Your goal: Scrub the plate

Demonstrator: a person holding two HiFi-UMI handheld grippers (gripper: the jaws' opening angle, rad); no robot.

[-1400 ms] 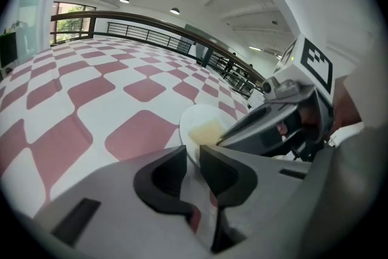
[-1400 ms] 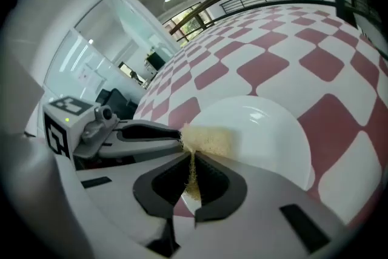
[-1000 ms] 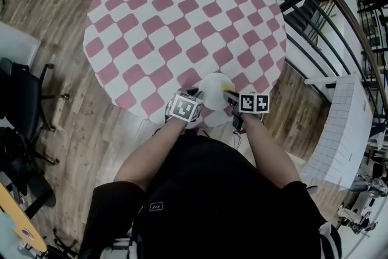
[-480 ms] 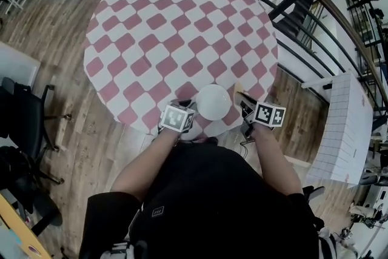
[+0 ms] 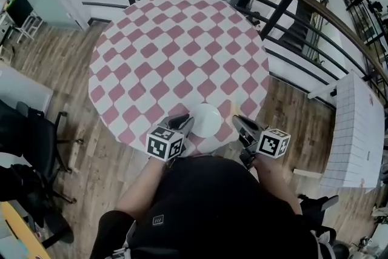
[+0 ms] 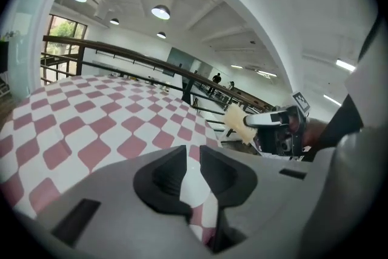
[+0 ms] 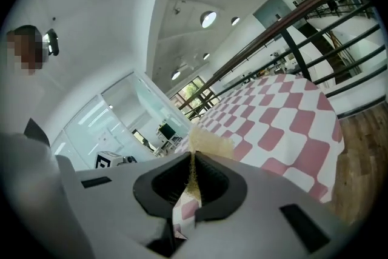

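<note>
Nearest the camera is the person's black shirt [image 5: 212, 209], with both forearms reaching forward from it to the near edge of the table [image 5: 182, 51]. The left gripper [image 5: 183, 123], its marker cube [image 5: 165, 142] facing up, lies at the left rim of the white plate [image 5: 207, 118]. In the left gripper view its jaws stand only a narrow gap apart with something white pinched between them, which the head view places at the plate's rim. The right gripper [image 5: 237, 121] is just beside the plate on the right and apart from it, over the table's edge. Its jaws are pressed together on a pale yellow sponge [image 7: 209, 142], whose frayed top sticks up above the pads. The plate sits close to the near edge of the round table, on a cloth of pink and white checks. The rest of the cloth carries nothing that shows. Beyond the table's far side runs a dark railing [image 5: 267, 9] with a wooden top rail. A wooden floor [image 5: 109, 161] shows around the table.
</note>
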